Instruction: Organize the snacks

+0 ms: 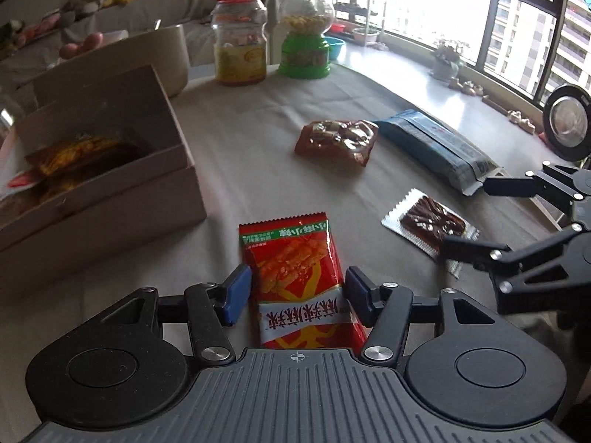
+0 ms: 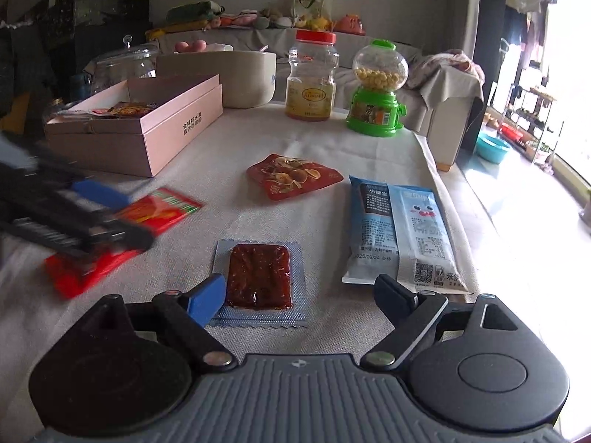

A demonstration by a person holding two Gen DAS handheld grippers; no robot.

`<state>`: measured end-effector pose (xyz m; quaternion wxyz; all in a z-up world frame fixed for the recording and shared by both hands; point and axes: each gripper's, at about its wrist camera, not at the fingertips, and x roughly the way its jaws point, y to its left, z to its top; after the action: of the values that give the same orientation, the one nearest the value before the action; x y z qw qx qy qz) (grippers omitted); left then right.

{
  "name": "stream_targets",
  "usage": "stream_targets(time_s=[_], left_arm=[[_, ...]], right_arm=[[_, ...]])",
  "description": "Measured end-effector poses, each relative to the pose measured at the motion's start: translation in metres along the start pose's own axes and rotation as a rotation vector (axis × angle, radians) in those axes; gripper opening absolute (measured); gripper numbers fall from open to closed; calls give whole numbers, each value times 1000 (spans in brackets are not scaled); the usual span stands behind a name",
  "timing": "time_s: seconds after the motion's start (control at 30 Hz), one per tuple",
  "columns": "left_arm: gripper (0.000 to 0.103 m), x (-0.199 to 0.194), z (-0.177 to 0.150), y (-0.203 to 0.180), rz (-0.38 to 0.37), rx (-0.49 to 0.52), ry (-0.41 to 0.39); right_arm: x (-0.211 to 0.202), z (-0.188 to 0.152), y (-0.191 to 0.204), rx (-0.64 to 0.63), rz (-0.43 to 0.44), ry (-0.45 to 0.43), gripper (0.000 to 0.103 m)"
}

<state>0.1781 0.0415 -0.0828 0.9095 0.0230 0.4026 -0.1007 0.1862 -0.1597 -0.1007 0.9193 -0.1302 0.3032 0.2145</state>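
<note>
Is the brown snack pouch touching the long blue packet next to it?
Apart. In the right wrist view, a strip of bare tablecloth shows between the brown snack pouch and the long blue packet. The left wrist view is less clear.

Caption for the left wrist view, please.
Open left gripper straddling a red snack packet on the table, beside the pink box already holding snacks.

You have a matt, woven cloth over the tabletop (image 2: 332,140). The red packet (image 1: 295,277) near you is glossy foil-like plastic. The pink box (image 2: 147,136) looks like matt card. The far jar (image 2: 312,77) is clear, shiny plastic; the claw pads (image 1: 236,291) are smooth blue.
</note>
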Motion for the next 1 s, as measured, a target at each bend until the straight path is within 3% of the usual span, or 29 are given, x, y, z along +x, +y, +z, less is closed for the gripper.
stream_targets(time_s=[0.1,0.2,0.37,0.47,0.53,0.63,0.73,0.83,1.0], left_arm=[[62,-20,-19,8,-5,-36,2],[62,-33,-35,21,40,-103,-28],[63,-38,-43,38,16,-260,-89],[62,-38,-39,35,26,-234,-63],[62,-38,-39,33,22,-231,-54],[62,-38,-44,28,29,-204,-60],[62,-39,-50,27,26,-198,-82],[62,-40,-53,26,28,-187,-97],[62,-40,-53,24,32,-182,-108]], right_arm=[[-2,6,5,-54,-25,-4,88],[0,25,2,-76,-49,-32,89],[44,79,-17,-4,104,10,90],[93,103,-23,39,66,93,90],[114,110,-21,7,42,97,90],[133,114,-27,45,120,155,90],[123,109,-21,53,215,178,79],[99,96,6,-69,265,172,79],[50,65,34,-166,443,198,80]])
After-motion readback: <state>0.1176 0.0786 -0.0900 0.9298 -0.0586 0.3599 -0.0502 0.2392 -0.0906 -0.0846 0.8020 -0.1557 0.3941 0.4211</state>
